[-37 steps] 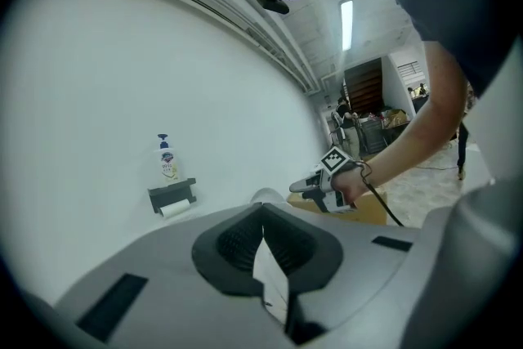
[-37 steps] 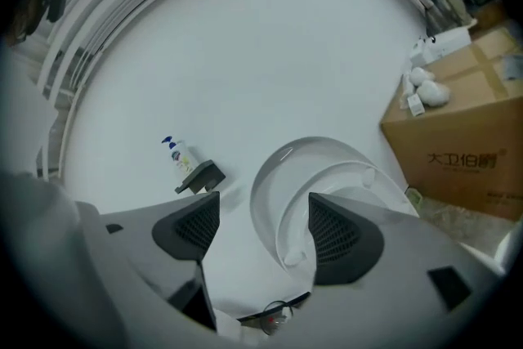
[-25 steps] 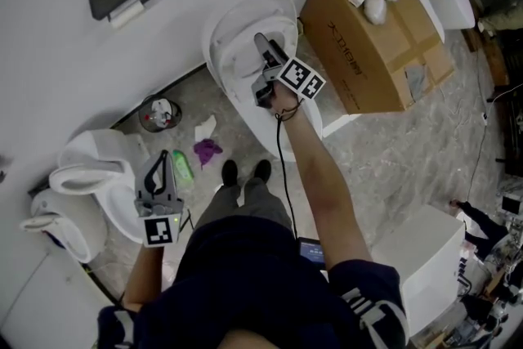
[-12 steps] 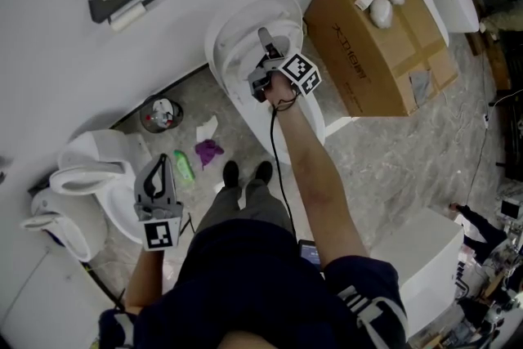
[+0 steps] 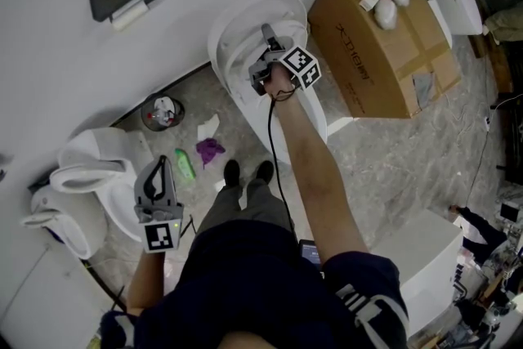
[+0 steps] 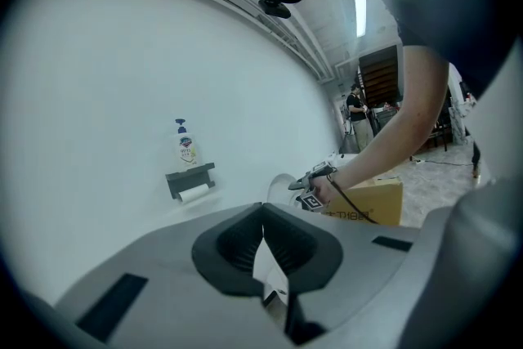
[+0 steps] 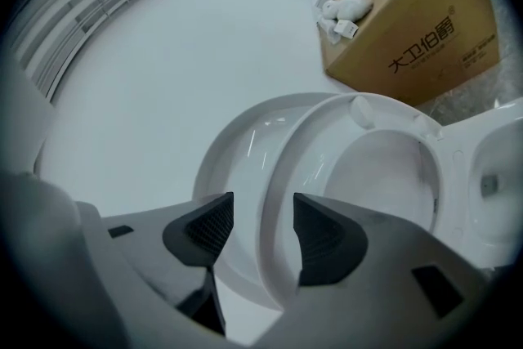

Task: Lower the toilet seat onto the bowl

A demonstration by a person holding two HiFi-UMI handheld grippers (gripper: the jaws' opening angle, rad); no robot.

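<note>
**A:** Left gripper [image 5: 158, 169] hangs low by the person's side just where it was a second ago. The right gripper [image 5: 266, 33] has crept further up onto the raised toilet seat [image 5: 245, 33].

**B:** Which step is that, then?

**A:** Taking hold, I'd judge. The toilet seat is upright against the wall, well off the bowl [image 7: 482, 155], so none of the lowering is done.

**B:** And the jaws?

**A:** On the left gripper [image 6: 263, 234] they are together with nothing between them. On the right gripper [image 7: 263, 212] they stand apart and are closing, with the toilet seat's rim [image 7: 279, 176] between the pads. The left pad [image 7: 214, 229] looks clear of it, so I wouldn't call it gripped.

**B:** What does the next move call for?

**A:** Probably finishing the pinch on that rim. Then the seat has to swing forward and down about its hinge, slowly enough that it doesn't drop onto the bowl.

**B:** What does one view give that the others don't?

**A:** The left gripper view alone shows the pump bottle [image 6: 185, 145] on its wall shelf side-on, and the reaching arm from the side. The head view places everything, including the cardboard box [image 5: 376, 37] to the right of the toilet, but the marker cube [image 5: 299, 66] and hand cover the contact. Only the right gripper view shows the rim sitting between the pads.
</note>
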